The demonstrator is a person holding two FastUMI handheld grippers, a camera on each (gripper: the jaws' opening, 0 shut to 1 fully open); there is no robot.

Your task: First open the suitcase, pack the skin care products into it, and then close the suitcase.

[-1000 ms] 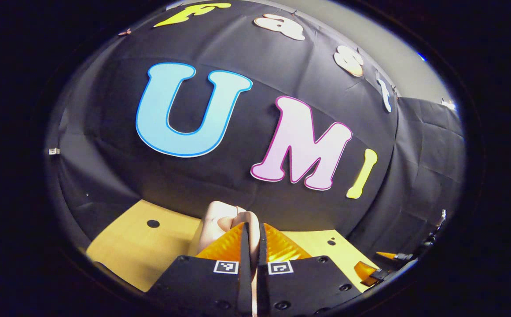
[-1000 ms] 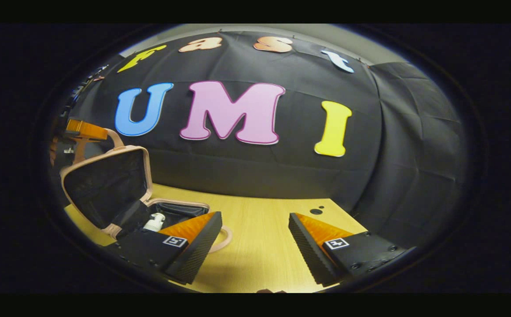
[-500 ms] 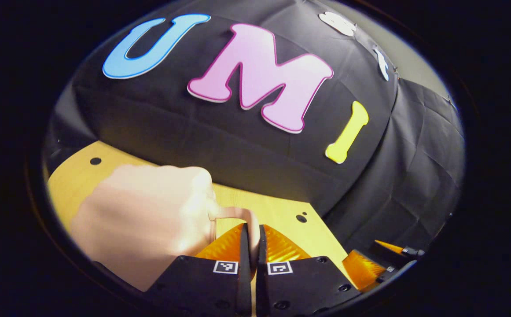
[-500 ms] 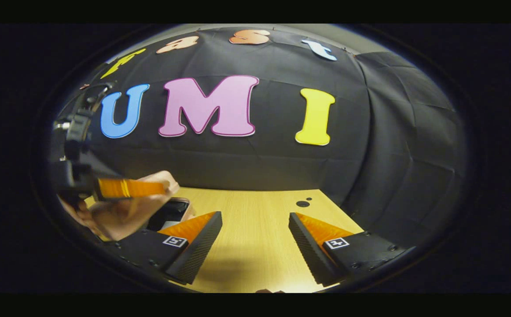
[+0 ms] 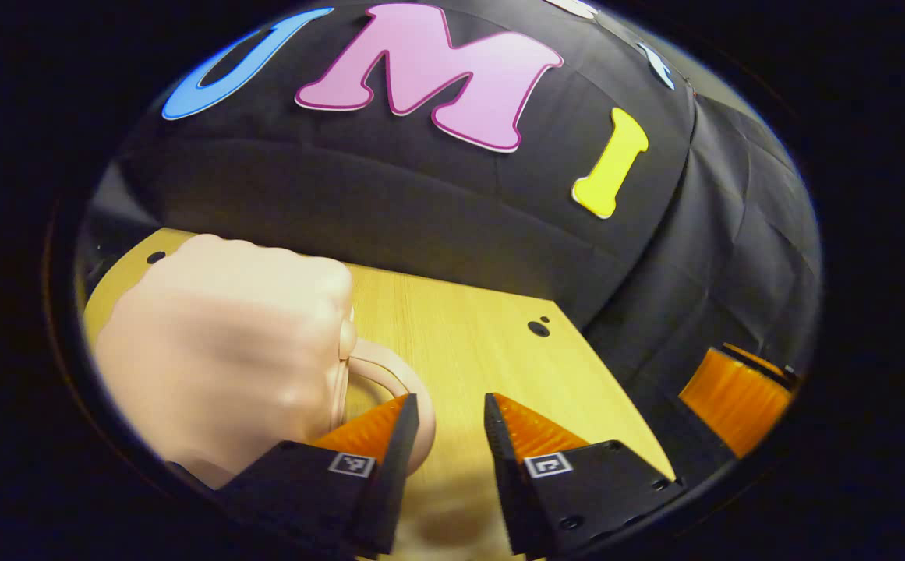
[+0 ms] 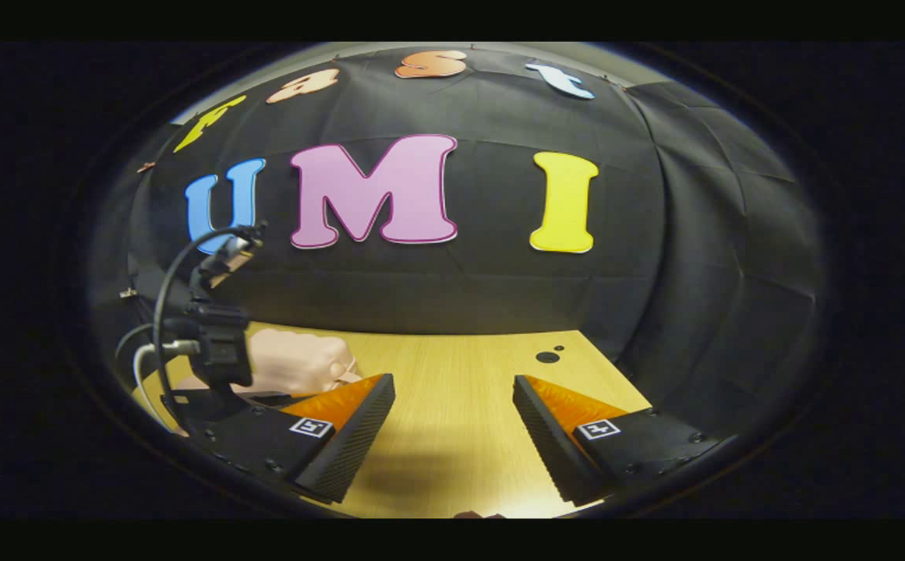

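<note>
The pale pink suitcase [image 5: 226,351] lies shut on the wooden table [image 5: 483,327], at the left of the left gripper view. Its loop handle [image 5: 390,372] curves out just ahead of one finger of my left gripper [image 5: 452,401], which is open and holds nothing. In the right gripper view the suitcase [image 6: 296,362] lies low at the left, partly behind the left gripper's body and cables [image 6: 210,343]. My right gripper [image 6: 452,382] stands open over bare table [image 6: 452,436]. The skin care products are hidden.
The black cloth wall stands close behind the table's far edge. Small round holes [image 5: 536,327] mark the tabletop near its far right corner [image 6: 547,357]. The right gripper [image 5: 733,397] shows at the right edge of the left gripper view.
The suitcase lid came down from upright to shut. My left gripper, which was shut on the handle, has opened and let it go. The right gripper stayed open.
</note>
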